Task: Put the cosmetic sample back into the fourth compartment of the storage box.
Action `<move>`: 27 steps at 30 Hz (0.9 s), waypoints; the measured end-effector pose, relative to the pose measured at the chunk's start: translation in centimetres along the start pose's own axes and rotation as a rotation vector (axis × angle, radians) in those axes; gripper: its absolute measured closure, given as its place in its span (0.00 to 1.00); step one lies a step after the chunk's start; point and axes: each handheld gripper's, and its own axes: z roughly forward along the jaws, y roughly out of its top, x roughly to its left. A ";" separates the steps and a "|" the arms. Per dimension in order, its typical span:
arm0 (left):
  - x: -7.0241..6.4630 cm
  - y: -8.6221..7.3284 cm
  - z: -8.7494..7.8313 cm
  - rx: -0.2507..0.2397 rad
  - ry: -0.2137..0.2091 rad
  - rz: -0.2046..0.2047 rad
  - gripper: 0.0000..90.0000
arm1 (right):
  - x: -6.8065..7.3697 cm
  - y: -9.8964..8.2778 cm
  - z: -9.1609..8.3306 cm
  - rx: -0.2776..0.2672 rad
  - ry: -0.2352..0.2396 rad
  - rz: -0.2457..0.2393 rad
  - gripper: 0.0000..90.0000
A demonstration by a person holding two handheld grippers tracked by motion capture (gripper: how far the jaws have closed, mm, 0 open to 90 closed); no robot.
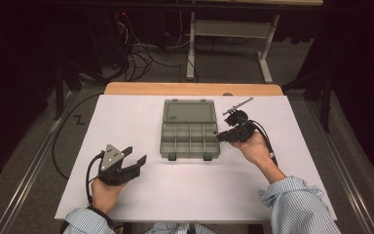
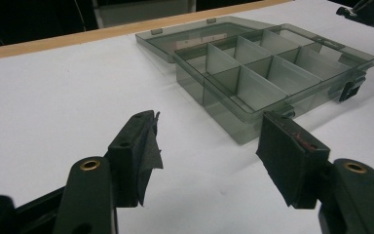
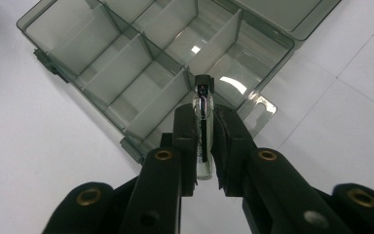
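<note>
Item: small glass vial (image 3: 203, 109), clear, with a black cap and a dark rod inside. Location: clamped between the jaws of the right gripper (image 3: 204, 124), cap end pointing forward past the jaw tips; in the high view the right gripper (image 1: 222, 136) sits just beside the right edge of the organizer box (image 1: 190, 141). Jaws nearly closed, pads pressing the vial's glass sides.

Item: organizer box (image 3: 141, 58), smoky translucent plastic, lid (image 1: 189, 110) folded flat open at the far side, two rows of compartments separated by dividers. All compartments appear empty. Rests near the middle of the white tabletop (image 1: 126, 122).

Item: left gripper (image 1: 135, 154), held low over the near left of the tabletop, well apart from the box. Jaws wide open, nothing between them; a torn strip of pad material hangs off one of them.

Handling note, step in hand, as judged: placing the vial into a compartment on the box's right side. Recommended: carry the vial over the box wall with clearance, centre it above one cell between the dividers, lower until the glass is close to the floor, and only then open the jaws gently. Keep the grip steady; the glass is slick and thin. The left gripper could steady the box's near edge should it slide.
</note>
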 end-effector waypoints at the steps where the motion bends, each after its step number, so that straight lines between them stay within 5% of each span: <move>1: 0.0 0.0 0.0 0.000 0.000 0.000 0.43 | 0.0 0.1 0.1 -0.002 -0.002 0.000 0.92; 27: 0.0 0.0 0.0 0.000 -0.003 0.002 0.43 | -0.7 2.2 2.5 0.003 -0.050 0.038 0.91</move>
